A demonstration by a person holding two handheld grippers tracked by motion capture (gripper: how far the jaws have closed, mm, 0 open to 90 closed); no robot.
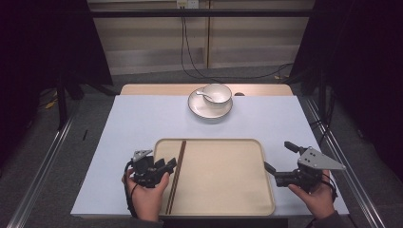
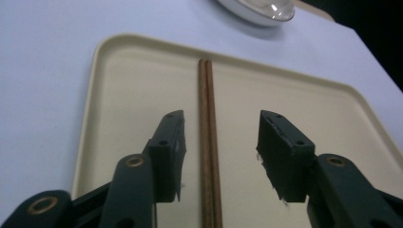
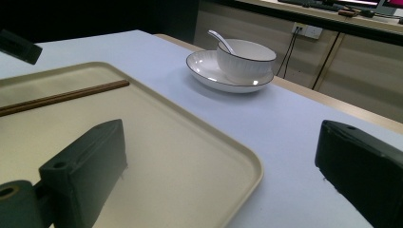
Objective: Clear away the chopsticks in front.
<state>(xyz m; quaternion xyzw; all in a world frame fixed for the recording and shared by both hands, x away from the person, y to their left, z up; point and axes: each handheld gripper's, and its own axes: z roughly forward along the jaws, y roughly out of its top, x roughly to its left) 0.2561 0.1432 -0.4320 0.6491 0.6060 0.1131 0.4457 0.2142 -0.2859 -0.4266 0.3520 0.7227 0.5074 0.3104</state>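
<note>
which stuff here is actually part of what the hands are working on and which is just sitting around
In play:
- pair of dark brown wooden chopsticks, lying between the open jaws of the left gripper
- beige rectangular plastic tray that holds them
- right gripper, open at the tray's right edge

Lying about:
- white ribbed bowl with white spoon
- white dark-rimmed plate under it

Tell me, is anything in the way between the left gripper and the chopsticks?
Nothing visible. The left gripper is open, and the chopsticks lie on the tray right between its fingers with only bare tray around them.
</note>
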